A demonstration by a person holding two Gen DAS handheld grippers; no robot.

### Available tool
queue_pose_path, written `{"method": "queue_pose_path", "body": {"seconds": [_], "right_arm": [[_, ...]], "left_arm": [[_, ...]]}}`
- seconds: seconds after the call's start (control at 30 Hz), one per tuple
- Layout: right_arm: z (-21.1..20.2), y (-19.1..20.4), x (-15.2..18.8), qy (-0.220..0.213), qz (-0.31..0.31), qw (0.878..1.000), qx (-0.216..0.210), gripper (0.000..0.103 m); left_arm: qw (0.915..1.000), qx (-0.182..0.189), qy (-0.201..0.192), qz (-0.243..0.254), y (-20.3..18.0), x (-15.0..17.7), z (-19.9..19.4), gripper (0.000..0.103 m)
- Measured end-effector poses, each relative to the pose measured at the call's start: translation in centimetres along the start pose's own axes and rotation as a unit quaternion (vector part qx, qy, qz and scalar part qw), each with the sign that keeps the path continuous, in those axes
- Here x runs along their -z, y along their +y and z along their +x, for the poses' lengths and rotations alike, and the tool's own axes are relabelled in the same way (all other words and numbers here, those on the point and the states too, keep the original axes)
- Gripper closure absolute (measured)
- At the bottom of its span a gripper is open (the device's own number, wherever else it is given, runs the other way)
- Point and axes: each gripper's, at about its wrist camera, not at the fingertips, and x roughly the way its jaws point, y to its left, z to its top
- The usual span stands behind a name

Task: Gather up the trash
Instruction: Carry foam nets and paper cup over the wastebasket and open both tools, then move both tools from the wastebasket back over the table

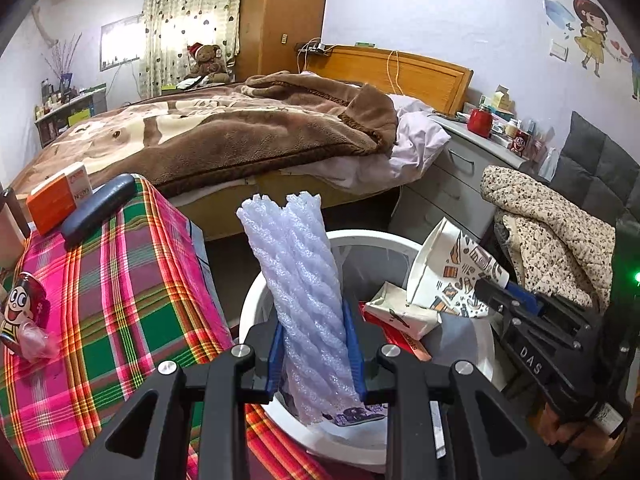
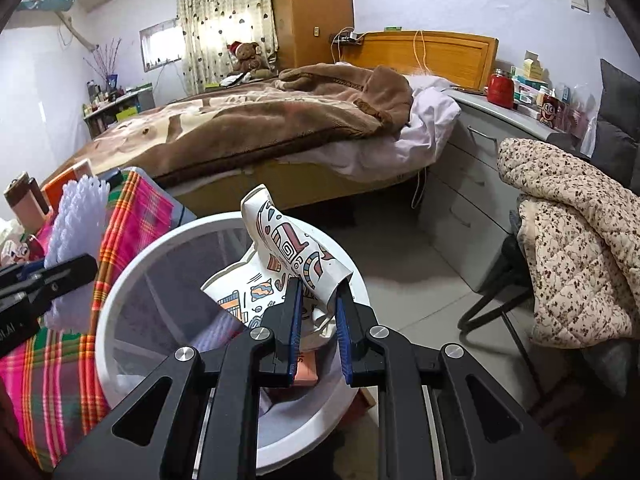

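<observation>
My left gripper (image 1: 314,344) is shut on a white foam net sleeve (image 1: 298,280), which stands up between the blue pads over the left rim of the white trash bin (image 1: 256,304). My right gripper (image 2: 318,308) is shut on a crushed paper cup with a colourful print (image 2: 288,256), held over the same white trash bin (image 2: 120,280). In the left wrist view the paper cup (image 1: 452,268) and the right gripper (image 1: 492,292) come in from the right above the bin. Crumpled wrappers (image 1: 400,316) lie inside the bin. From the right wrist view, the foam sleeve (image 2: 76,224) shows at the left.
A table with a pink and green plaid cloth (image 1: 120,300) stands left of the bin, bearing an orange box (image 1: 56,200), a dark case (image 1: 100,208) and a cartoon can (image 1: 20,312). A bed (image 1: 220,132), grey drawers (image 1: 452,184) and a chair draped with floral fabric (image 1: 552,232) lie beyond.
</observation>
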Motion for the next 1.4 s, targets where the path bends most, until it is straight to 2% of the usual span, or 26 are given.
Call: {"method": "queue_pose_path", "body": {"seconds": [0.2,0.27,0.3,0.33,0.93,1.17,1.4], "right_arm": [[0.8,0.0,0.0,0.023,-0.002,1.0,-0.009,0.083],[0.9,0.1,0.1,0.027,-0.003,1.0,-0.014,0.067],[0.8,0.2,0.1,0.025,-0.004,1.0,-0.015,0.052],[0.8,0.2,0.2,0.023,-0.004,1.0,-0.017,0.048],[-1.7,2.4,-0.5,-0.01,-0.011,0.999,-0.041,0.048],[-2.2,4.6,-1.0,-0.023,-0.019,0.998,-0.061,0.048],[-2.1,7.5,-1.2,-0.027,-0.037,0.996,-0.082,0.048]], "left_arm": [[0.9999,0.002,0.013,-0.009,0.8,0.0,0.6,0.069],[0.9999,0.0,0.011,-0.01,1.1,0.0,0.5,0.056],[0.9999,0.0,0.01,-0.013,1.3,0.1,0.4,0.054],[0.9998,0.0,0.008,-0.015,1.4,0.1,0.2,0.054],[0.9977,-0.018,-0.019,-0.063,5.3,1.4,-4.2,0.051],[0.9949,-0.04,-0.035,-0.085,8.3,2.2,-6.7,0.051],[0.9898,-0.08,-0.053,-0.106,11.9,2.6,-9.1,0.05]]}}
